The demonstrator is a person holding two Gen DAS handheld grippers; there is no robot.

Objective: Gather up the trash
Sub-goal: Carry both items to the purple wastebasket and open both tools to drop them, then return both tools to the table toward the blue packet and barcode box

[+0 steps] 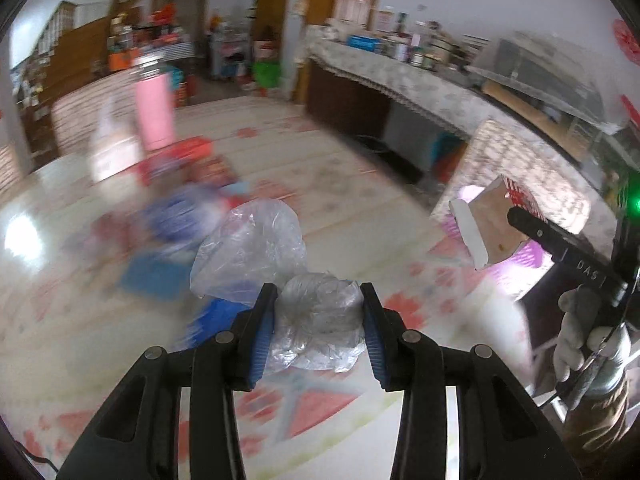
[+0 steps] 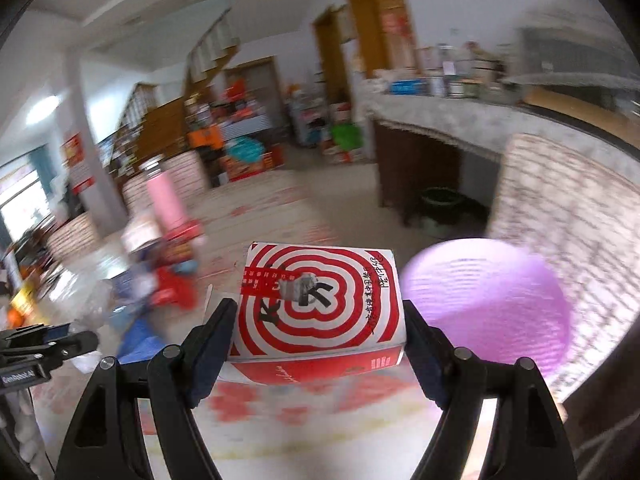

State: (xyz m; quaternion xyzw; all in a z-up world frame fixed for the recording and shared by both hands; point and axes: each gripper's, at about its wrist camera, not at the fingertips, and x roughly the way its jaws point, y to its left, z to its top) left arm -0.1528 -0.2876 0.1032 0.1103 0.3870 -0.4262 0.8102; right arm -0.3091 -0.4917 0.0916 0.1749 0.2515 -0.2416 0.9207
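Two pairs of tongs each held trash above the floral worktop (image 1: 340, 184): the left tongs (image 1: 320, 328) pinched a crumpled clear plastic bag (image 1: 320, 320), while the right tongs (image 2: 320, 332) clamped a red-and-white swirl-printed carton (image 2: 320, 300) just beside a purple basket (image 2: 488, 304). More blurred litter (image 1: 180, 216) lay beyond.

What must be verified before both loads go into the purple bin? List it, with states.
1. Left tongs shut on the plastic bag: ok.
2. Right tongs shut on the red-white box: ok.
3. Bag's loose part hangs outside the pads, may snag: not ok.
4. Purple bin close to the box's right: ok.
5. Bin opening clear, room inside: cannot tell, blurred.
6. Left tongs apart from right tongs: ok.
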